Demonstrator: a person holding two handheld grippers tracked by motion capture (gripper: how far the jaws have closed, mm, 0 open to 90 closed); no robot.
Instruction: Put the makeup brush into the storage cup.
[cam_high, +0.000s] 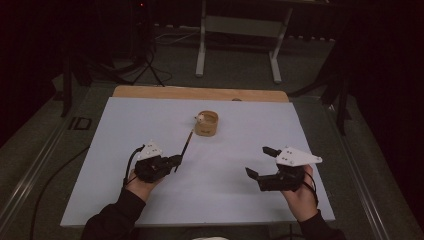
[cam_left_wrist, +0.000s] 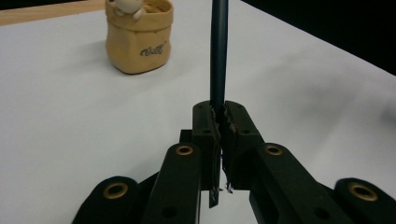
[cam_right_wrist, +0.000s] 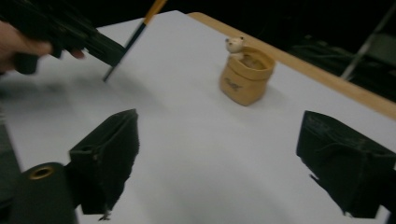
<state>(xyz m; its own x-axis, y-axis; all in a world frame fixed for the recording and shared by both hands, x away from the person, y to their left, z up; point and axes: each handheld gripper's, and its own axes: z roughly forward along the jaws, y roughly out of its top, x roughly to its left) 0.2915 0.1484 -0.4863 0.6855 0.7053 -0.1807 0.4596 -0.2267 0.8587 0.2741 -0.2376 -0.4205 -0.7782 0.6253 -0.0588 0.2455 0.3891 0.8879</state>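
Nearest the person: right gripper (cam_high: 261, 163), jaws spread wide and holding nothing, hovering over the white sheet (cam_high: 225, 200) well to the near right of the pouch. In the right gripper view the two black jaws stand far apart with bare sheet between them.

Next out: left gripper (cam_high: 176, 159), to the near left of the pouch. Jaws pinched tight on a dark pencil (cam_high: 184, 150). In the left gripper view the pencil (cam_left_wrist: 218, 51) rises straight from between the closed jaws, a short stub poking out below them. The right gripper view shows the same pencil (cam_right_wrist: 133, 37) slanting, an orange-tan end uppermost and the dark tip low, close over the sheet; whether the tip touches I cannot tell.

Farther: tan fabric pouch (cam_high: 206, 124), upright, open-topped, a small white bear figure (cam_high: 199, 118) at its rim. The pencil's far end points toward the pouch but stops short of it, apart.

Farthest: wooden table edge (cam_high: 200, 93) beyond the sheet.

Judgement: pencil is grasped and lifted, the carry step toward the pouch appears in hand. Next move calls for raising the pencil over the pouch's rim, tipping it upright over the opening, clearing the bear, then releasing. The soft pouch may tip if nudged; the free right gripper could steady it.
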